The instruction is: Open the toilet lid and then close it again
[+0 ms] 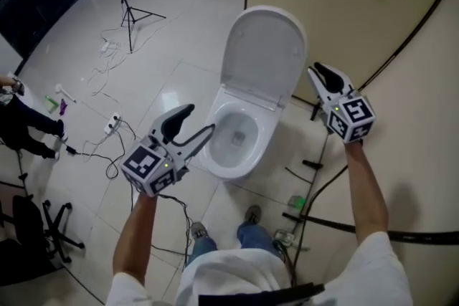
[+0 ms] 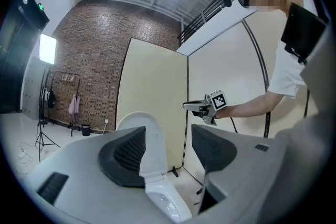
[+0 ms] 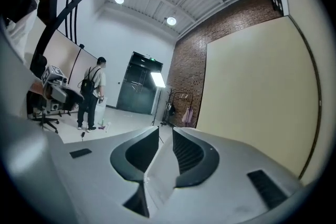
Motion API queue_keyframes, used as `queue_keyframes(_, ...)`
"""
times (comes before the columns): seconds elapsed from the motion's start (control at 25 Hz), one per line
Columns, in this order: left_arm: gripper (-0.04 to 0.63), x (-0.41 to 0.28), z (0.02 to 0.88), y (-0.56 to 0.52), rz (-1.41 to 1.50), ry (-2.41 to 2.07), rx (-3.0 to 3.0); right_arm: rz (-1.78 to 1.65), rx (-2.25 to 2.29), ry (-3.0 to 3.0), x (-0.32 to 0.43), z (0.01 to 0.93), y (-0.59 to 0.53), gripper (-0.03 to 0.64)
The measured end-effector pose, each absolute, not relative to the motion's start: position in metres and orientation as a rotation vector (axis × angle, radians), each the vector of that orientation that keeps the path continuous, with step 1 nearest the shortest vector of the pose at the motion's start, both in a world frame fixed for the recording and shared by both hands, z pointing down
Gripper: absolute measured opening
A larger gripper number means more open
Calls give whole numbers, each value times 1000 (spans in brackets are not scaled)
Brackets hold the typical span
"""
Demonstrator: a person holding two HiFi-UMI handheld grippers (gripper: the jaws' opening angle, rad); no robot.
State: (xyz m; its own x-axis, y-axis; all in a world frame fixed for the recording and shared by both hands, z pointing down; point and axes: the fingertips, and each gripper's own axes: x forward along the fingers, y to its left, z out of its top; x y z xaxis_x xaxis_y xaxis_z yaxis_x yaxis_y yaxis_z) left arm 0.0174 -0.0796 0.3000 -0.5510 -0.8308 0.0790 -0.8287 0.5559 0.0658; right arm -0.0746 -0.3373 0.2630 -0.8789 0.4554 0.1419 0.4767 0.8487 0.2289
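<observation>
the toilet lid (image 1: 264, 54) stands raised, leaning back over the open toilet bowl (image 1: 237, 136). the left gripper (image 1: 201, 118) hovers by the bowl's left rim, jaws released and empty. the right gripper (image 1: 317, 70) hangs just beside the lid's right edge, jaws drawn nearly together on nothing.

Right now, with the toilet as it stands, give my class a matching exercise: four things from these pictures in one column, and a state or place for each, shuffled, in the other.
Column one
1. toilet lid
2. left gripper
3. right gripper
4. tripod

Column two
a. jaws drawn together
b. standing on the tiled floor, far off
c. raised upright
d. jaws wide apart, nothing between them

Pairs: 1-c, 2-d, 3-a, 4-b
</observation>
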Motion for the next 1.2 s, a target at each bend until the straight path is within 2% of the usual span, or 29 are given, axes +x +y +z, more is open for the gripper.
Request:
queue_keyframes(0.28, 268, 69, 295, -56, 12, -2602, 1567, -290, -738, -2933, 48, 275, -277, 81)
queue_keyframes(0.6, 269, 110, 298, -49, -49, -2562, 1641, -179, -739, -2888, 140, 326, -229, 80)
queue_keyframes(1.2, 268, 131, 296, -51, -59, -2568, 1709, -133, -656, -2861, 155, 346, -208, 59)
